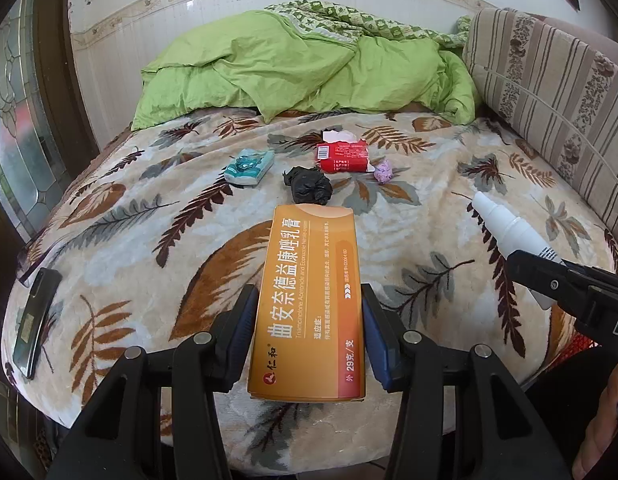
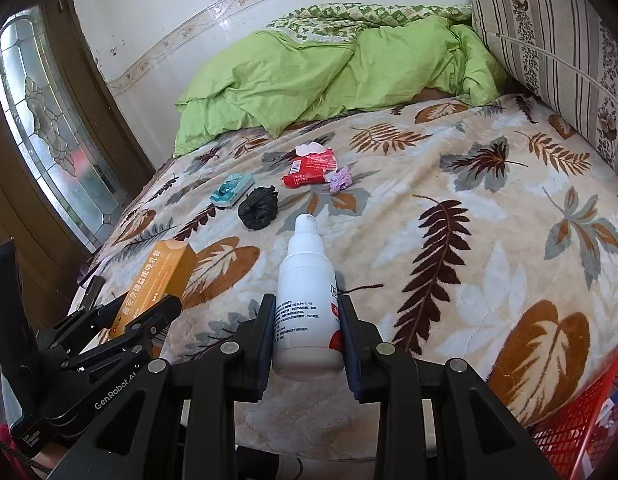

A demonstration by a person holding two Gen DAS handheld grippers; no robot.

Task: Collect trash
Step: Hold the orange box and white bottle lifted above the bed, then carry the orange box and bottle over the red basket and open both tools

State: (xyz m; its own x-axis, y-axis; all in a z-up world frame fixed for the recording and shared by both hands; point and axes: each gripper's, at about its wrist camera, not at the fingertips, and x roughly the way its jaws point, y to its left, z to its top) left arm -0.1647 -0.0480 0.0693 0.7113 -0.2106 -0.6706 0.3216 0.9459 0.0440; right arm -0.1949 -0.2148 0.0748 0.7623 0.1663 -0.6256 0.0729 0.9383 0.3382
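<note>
My left gripper (image 1: 309, 300) is shut on an orange medicine box (image 1: 309, 300), held above the near edge of the bed; the box also shows at the left of the right wrist view (image 2: 161, 276). My right gripper (image 2: 307, 312) is shut on a white spray bottle (image 2: 307, 300), nozzle pointing away; the bottle appears at the right in the left wrist view (image 1: 509, 228). Farther up the leaf-patterned blanket (image 1: 189, 240) lie a teal tissue pack (image 1: 249, 166), a black crumpled bag (image 1: 309, 186), a torn red packet (image 1: 343, 154) and a purple paper wad (image 1: 384, 170).
A green duvet (image 1: 301, 68) is heaped at the far end of the bed. A striped cushion (image 1: 549, 80) lines the right side. A dark phone (image 1: 35, 320) lies at the left edge. A red mesh basket (image 2: 581, 420) stands at the near right corner. A glass-paned door (image 2: 41, 120) is at left.
</note>
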